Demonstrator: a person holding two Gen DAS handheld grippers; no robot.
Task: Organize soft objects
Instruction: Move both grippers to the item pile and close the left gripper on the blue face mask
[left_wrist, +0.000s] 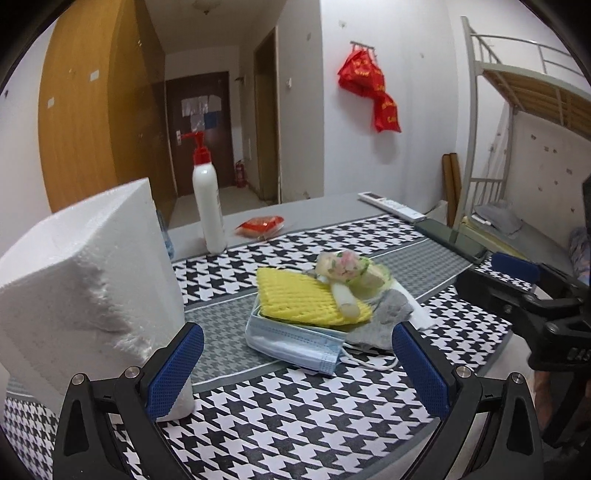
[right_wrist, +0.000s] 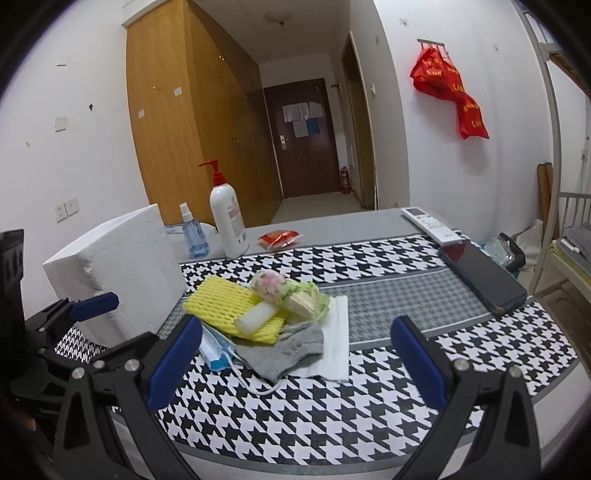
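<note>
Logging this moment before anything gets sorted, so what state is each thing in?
left tongs: open, empty
right tongs: open, empty
foam block: upright, torn edge
yellow foam net: flat, atop pile
face mask: folded, under pile
grey sock: crumpled
pump bottle: upright
phone: screen dark

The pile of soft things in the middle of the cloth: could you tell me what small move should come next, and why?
Probably ease the right gripper forward and down onto the grey sock. Both grippers are open and hold nothing, the sock lies loose at the pile's near edge on the white tissue, and nothing rests on it, unlike the yellow foam net under the white cylinder.
</note>
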